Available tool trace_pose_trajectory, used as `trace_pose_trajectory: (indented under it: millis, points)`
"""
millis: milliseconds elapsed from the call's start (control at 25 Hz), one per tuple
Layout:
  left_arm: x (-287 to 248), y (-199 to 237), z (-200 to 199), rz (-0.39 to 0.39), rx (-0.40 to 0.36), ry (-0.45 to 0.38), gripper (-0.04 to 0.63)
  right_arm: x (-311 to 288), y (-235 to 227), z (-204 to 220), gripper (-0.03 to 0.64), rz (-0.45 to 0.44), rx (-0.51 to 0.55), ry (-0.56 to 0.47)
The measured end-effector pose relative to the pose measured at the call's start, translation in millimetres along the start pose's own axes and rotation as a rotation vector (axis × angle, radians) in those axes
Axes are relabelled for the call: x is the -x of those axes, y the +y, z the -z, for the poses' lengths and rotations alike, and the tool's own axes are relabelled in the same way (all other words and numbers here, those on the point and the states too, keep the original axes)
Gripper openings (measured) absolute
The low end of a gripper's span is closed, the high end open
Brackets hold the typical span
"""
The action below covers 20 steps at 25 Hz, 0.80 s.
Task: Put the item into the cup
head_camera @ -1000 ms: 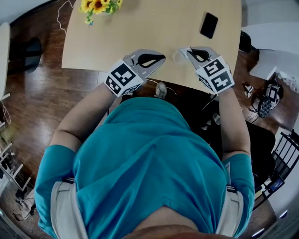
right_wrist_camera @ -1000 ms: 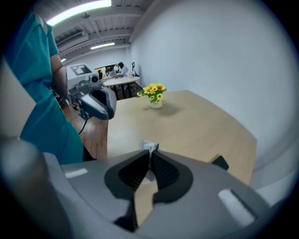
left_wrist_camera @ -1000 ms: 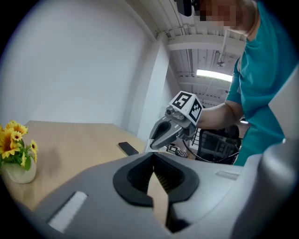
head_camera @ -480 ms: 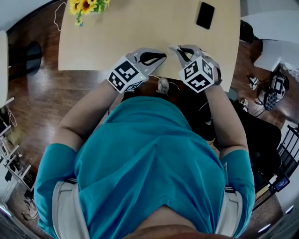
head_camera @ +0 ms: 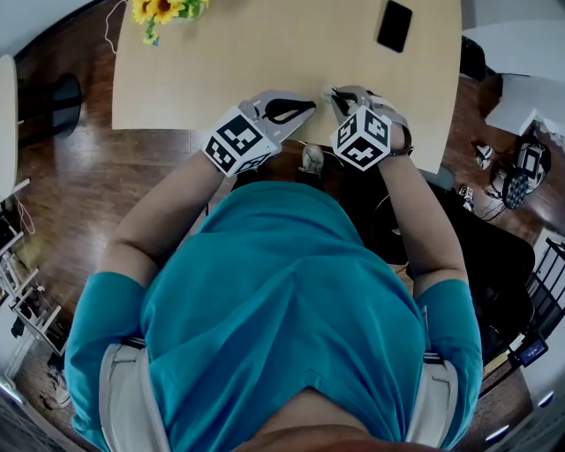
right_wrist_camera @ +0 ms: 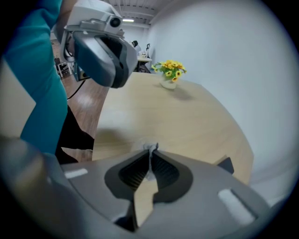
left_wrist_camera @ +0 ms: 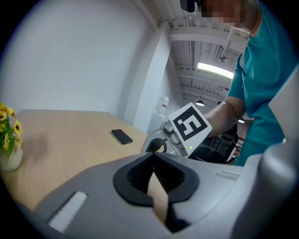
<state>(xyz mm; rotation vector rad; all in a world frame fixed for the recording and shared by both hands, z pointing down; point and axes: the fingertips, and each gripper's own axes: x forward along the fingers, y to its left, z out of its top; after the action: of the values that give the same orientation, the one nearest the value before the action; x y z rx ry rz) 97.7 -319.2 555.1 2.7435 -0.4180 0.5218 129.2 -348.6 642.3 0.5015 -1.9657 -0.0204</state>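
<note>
Item (right_wrist_camera: 149,147): a small, thin, whitish scrap, pinched between the tips of the right gripper (right_wrist_camera: 151,150), whose jaws are clamped on it with only a sliver of gap. Its exact nature cannot be made out. It sits low over the light wooden table (head_camera: 265,53), close to the near edge; contact with the tabletop cannot be confirmed. The right gripper points steeply down. The left gripper (left_wrist_camera: 153,156) is just beside it, its jaws closed tip to tip with nothing between them, also above the near edge of the table. Further back on the table are a black phone (head_camera: 394,26) and a vase of yellow flowers (right_wrist_camera: 169,71), well apart. The person wears a teal shirt (head_camera: 282,309).
</note>
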Motion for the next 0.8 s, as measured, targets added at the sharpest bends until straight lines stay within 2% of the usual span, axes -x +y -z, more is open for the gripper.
trace_pose_trajectory:
  millis: [520, 720, 800]
  points:
    - [8.4, 0.1, 4.4, -0.013, 0.008, -0.003, 0.005, -15.9, 3.3, 5.5, 0.023, -0.066, -0.004, 0.066]
    - [15.5, 0.1, 4.2, -0.025, 0.011, -0.013, 0.005, -8.7, -6.0, -4.7, 0.041, -0.048, -0.052, 0.026]
    - [20.4, -0.4, 2.7, -0.030, 0.012, -0.021, 0.005, -1.1, -10.6, -11.8, 0.072, -0.036, -0.061, 0.004]
